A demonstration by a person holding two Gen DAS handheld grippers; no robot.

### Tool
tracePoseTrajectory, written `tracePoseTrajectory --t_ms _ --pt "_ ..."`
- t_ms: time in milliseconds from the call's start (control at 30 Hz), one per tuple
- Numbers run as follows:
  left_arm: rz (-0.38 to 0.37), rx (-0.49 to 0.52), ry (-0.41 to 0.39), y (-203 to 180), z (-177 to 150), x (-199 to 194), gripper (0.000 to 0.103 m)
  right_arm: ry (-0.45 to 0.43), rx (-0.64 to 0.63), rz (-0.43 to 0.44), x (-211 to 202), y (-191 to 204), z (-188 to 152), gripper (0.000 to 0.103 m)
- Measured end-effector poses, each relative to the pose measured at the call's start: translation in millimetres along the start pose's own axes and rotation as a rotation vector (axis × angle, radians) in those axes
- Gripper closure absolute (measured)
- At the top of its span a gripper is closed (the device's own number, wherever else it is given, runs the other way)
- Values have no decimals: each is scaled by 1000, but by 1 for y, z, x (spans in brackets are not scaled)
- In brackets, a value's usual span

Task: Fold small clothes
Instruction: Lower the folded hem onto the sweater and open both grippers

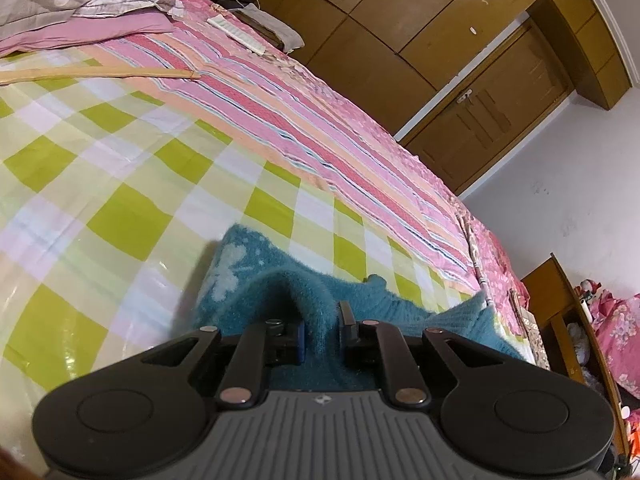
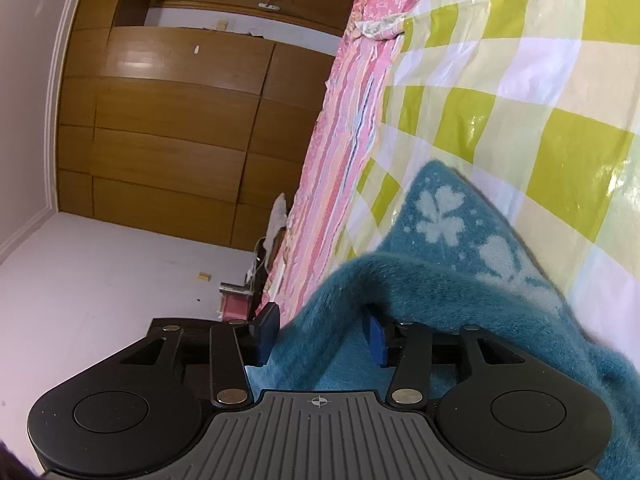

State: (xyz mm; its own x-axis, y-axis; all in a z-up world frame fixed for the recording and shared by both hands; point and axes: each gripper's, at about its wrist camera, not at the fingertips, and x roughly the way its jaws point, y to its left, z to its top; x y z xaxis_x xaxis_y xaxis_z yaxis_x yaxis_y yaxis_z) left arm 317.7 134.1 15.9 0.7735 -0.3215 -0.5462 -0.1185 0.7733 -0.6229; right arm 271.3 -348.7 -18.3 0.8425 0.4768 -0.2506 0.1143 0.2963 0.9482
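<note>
while left gripper (image 1: 322, 330) pinches teal garment (image 1: 256, 280), right gripper (image 2: 320, 336) straddles it.

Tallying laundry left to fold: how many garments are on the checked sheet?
1: a teal fuzzy garment, on the checked sheet near the bed's edge. Others may lie outside both views.

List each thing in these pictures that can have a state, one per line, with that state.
Left gripper: shut on the garment.
Right gripper: open, fabric between its fingers.
Garment: teal, fuzzy, bunched, partly lying on the sheet.
Sheet: spread flat.
Wardrobe doors: closed.
</note>
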Motion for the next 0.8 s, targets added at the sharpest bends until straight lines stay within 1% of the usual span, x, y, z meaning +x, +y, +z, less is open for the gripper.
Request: tracePoseTrajectory --t_ms 200,400,567,700,800 --pt "-1 -3 9 0 4 0 82 -7 -4 -1 -1 -2 3 53" --pt "-4 -35 28 3 8 1 79 -21 -18 -3 -4 -1 6 50" --pt "12 -20 37 0 10 1 78 -37 -64 -23 -9 4 9 48" --pt "-14 -65 55 6 13 3 74 -26 -119 -55 -9 10 7 48" --pt "-8 -73 58 8 16 2 73 -15 -149 -72 -7 11 4 48"
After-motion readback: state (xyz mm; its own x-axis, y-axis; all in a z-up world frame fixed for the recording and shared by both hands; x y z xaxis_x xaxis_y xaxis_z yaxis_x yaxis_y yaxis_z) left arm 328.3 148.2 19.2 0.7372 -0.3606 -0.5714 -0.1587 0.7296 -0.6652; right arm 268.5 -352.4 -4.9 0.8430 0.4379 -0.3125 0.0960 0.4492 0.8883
